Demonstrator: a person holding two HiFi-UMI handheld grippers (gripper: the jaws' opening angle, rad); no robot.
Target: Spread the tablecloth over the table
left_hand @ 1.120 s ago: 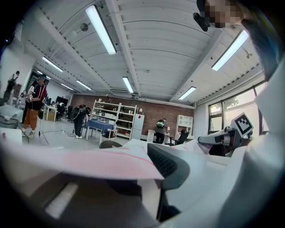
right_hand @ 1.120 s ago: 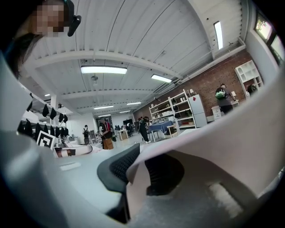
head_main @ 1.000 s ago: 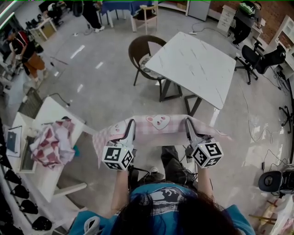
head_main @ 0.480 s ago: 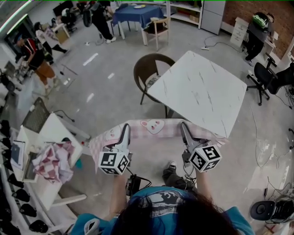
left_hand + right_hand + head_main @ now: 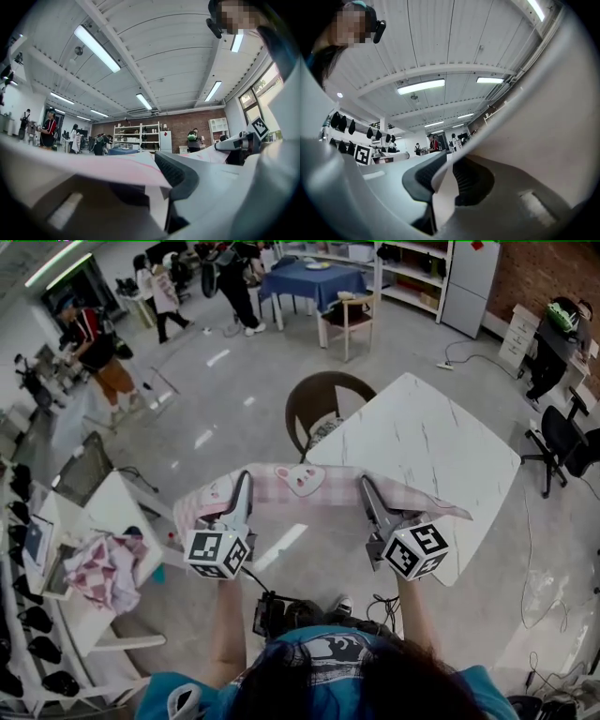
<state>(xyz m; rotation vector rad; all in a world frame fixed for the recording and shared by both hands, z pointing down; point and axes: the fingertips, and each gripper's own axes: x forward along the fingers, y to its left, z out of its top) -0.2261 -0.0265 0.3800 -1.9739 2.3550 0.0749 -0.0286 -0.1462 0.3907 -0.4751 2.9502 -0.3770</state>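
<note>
A pink checked tablecloth [image 5: 302, 486] with a bear print hangs stretched between my two grippers, level, at the near-left edge of the white marble table [image 5: 427, 451]. My left gripper [image 5: 246, 478] pinches the cloth's left part, and its jaws are closing a little on the fabric [image 5: 117, 171]. My right gripper [image 5: 364, 484] pinches the right part, where the cloth's end reaches over the table's near edge. Its jaws are easing open slightly, with the cloth [image 5: 443, 194] still pressed between the pads.
A brown wicker chair [image 5: 314, 401] is tucked against the table's far-left side. A white side table [image 5: 103, 521] at left carries a red checked cloth [image 5: 101, 570]. Office chairs [image 5: 562, 437] stand to the right. People and a blue-covered table [image 5: 314, 282] are further back.
Both grippers carried the stretched cloth forward and upward toward the marble table. The table now lies right beyond the cloth, whose right end overlaps its near edge.
</note>
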